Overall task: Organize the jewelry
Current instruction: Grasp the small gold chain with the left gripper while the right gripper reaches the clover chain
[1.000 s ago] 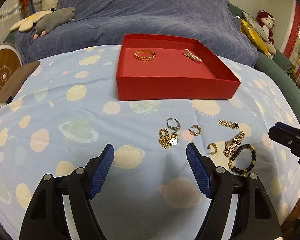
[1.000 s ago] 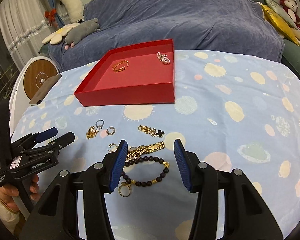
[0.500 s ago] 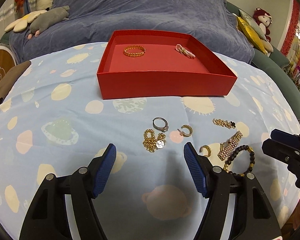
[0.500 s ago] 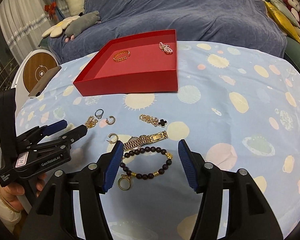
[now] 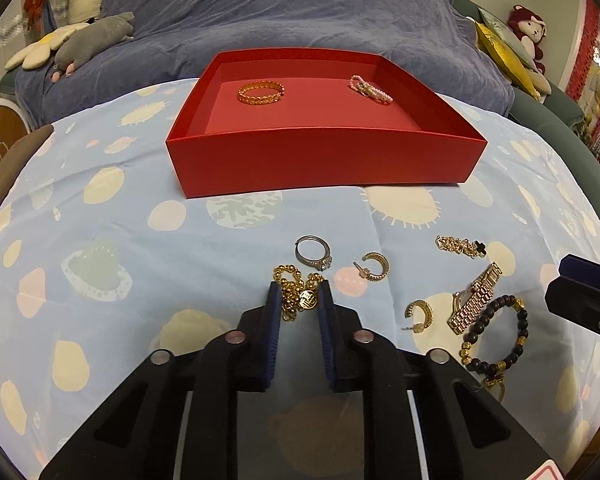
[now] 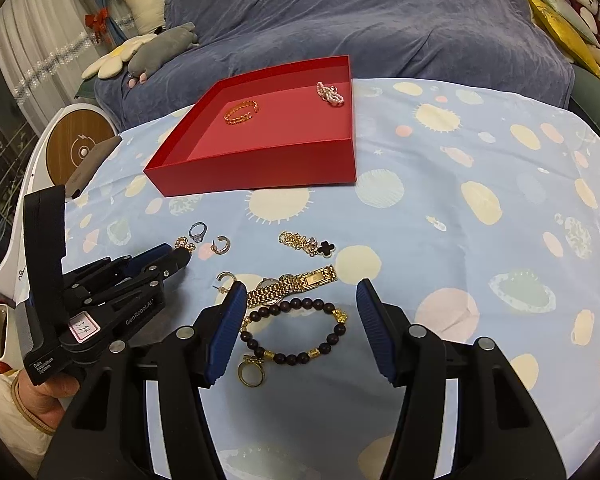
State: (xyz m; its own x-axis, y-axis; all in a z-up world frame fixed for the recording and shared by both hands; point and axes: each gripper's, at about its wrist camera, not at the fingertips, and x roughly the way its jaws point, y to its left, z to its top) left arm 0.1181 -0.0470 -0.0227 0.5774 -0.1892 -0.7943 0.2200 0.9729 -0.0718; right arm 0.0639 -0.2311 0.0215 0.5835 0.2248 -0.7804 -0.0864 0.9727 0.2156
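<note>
The left gripper [image 5: 299, 300] is low over the spotted cloth [image 5: 112, 208], its jaws closing, now only a narrow gap apart, with the gold chain [image 5: 296, 292] and its round charm between the blue pads [image 5: 274, 320]; the pads seem to touch the chain's sides, though a firm grip cannot be told. The chain's far loops stick out beyond the fingertips, just short of the silver ring [image 5: 314, 254]. A gold hoop earring [image 5: 374, 266] lies just right of the ring, a second hoop [image 5: 420, 314] nearer, to the gripper's right. The right gripper [image 6: 300, 320] hovers with jaws about half apart and holds nothing; the bead bracelet [image 6: 296, 330] lies on the cloth between its pads, touching neither, with the gold watch [image 6: 292, 284] just beyond and a gold ring [image 6: 251, 372] by the left pad. A clover chain [image 6: 306, 244] lies farther out. The red box [image 5: 324, 160] stands beyond all this, holding a gold bangle [image 5: 261, 92] and a pearl piece [image 5: 370, 90].
</note>
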